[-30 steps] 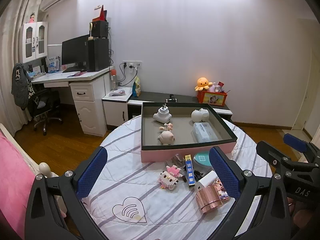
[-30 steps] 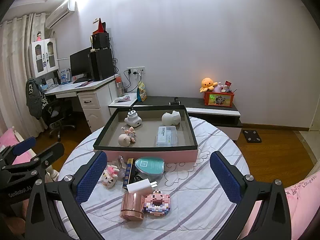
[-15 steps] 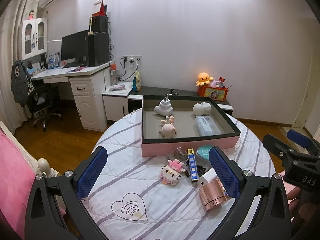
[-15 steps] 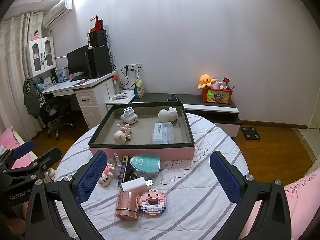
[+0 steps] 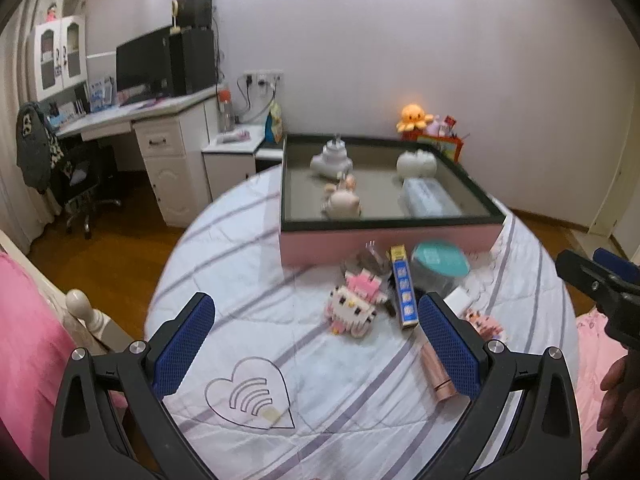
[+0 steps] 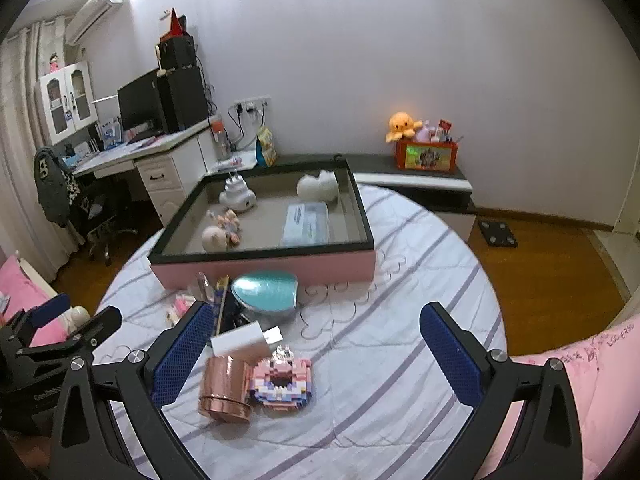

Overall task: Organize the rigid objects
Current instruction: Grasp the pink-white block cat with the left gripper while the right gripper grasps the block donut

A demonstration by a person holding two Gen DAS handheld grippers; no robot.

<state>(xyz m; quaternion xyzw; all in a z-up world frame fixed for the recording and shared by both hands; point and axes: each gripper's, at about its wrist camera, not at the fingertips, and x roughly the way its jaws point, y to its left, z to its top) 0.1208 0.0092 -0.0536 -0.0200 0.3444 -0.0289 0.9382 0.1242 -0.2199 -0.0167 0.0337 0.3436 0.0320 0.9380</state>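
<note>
Two hand-held grippers hover over a round counter [image 6: 400, 360] covered in a white quilted cloth with lilac stripes. The left gripper [image 5: 316, 336] has its blue-padded jaws spread wide and holds nothing. The right gripper [image 6: 316, 344] is likewise spread wide and empty.

Ahead of both grippers sits a shallow pink tray [image 6: 280, 268] with a dark rim. Inside it lie two white figurines, a small pink pig figure and a clear flat case.

Between the tray and the grippers, loose items cluster on the cloth. A pink-and-white brick-built cat [image 5: 352, 308] lies just ahead of the left gripper, between its jaws. Beside it, by the right jaw, is a narrow blue box [image 5: 404, 292]. A rose-gold metal cylinder [image 6: 226, 388] lies on its side just inside the right gripper's left jaw, touching a pink brick-built figure [image 6: 282, 382]. Behind them are a white charger plug [image 6: 244, 342] and a teal-lidded dish [image 6: 266, 294].
</note>
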